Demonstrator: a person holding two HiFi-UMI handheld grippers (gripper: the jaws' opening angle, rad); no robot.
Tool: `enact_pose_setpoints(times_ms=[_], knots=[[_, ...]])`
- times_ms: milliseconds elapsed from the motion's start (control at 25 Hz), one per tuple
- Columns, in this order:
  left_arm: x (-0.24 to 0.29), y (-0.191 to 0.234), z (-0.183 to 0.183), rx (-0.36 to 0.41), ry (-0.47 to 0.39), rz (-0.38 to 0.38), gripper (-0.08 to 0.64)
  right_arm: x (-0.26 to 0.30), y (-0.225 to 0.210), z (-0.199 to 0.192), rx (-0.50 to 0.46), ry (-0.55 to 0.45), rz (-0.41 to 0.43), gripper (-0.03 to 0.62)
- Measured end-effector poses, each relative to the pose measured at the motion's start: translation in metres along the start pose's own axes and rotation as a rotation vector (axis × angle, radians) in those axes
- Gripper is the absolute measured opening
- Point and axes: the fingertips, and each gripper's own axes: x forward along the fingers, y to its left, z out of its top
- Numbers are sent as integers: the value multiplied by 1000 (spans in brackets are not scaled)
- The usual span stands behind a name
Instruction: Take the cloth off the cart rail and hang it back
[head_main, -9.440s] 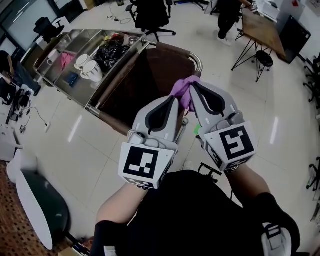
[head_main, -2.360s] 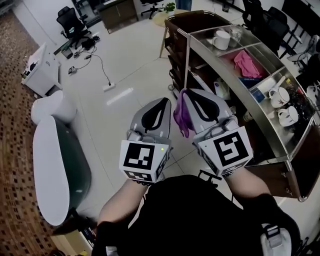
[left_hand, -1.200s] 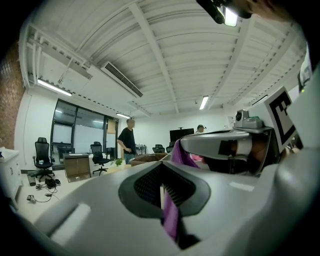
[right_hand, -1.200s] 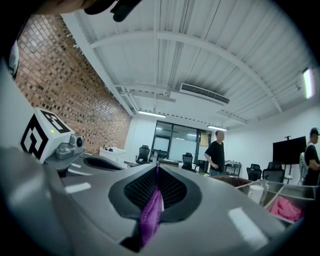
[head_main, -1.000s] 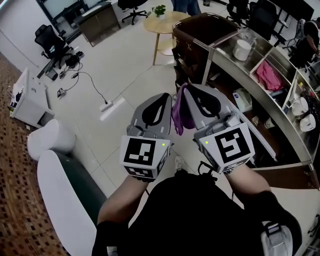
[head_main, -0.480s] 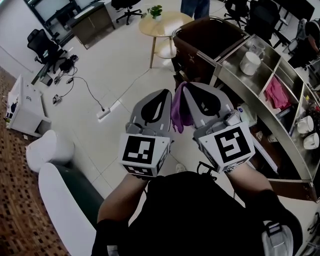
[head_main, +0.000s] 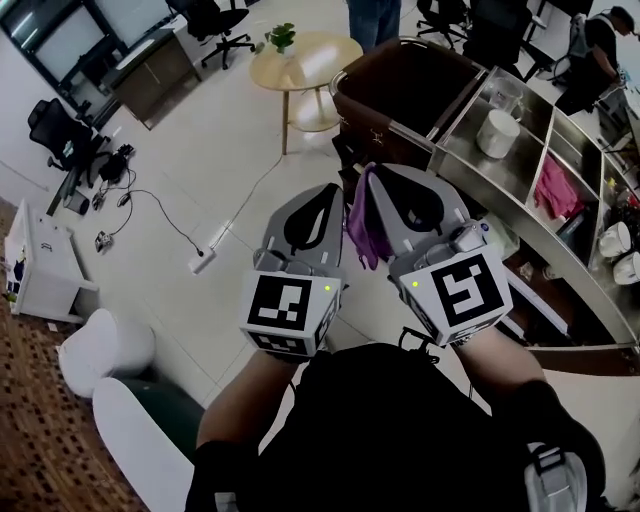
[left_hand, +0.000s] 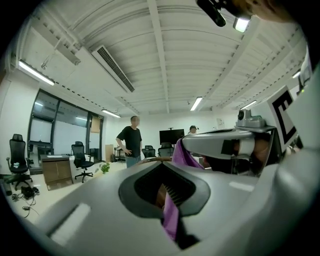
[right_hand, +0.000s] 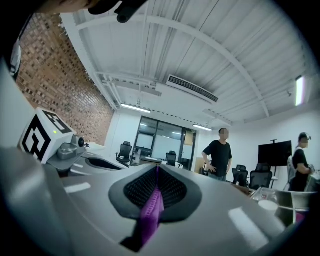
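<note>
A purple cloth hangs bunched between my two grippers, which I hold side by side at chest height. My right gripper is shut on the cloth's top edge; in the right gripper view a purple strip runs out of its closed jaws. My left gripper is shut too, and the left gripper view has a purple fold pinched in its jaws. The steel cart stands to the right, its rail just beyond the right gripper's tip.
A brown bin sits at the cart's near end, and the cart shelf holds a pink cloth and white cups. A round wooden table stands ahead, and a power strip with its cable lies on the floor. A person stands beyond.
Both grippers, still together with the cloth, have travelled along the cart toward its brown end. The round table and bin have drawn closer, and the white seat has slid to the lower left.
</note>
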Motion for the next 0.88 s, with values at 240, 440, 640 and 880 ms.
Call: enact_pose_setpoints(times_ms=[240, 440, 640, 880], knots=[[11, 41, 8, 5, -6, -128, -2, 39, 2, 9, -2, 1, -127, 10], [16, 68, 17, 3, -9, -231, -1, 67, 5, 17, -6, 18, -232, 10], [13, 97, 20, -21, -10, -304, -2, 88, 24, 11, 45, 181, -307, 10], [13, 129, 15, -47, -15, -346, -2, 117, 38, 17, 27, 211, -341, 10]])
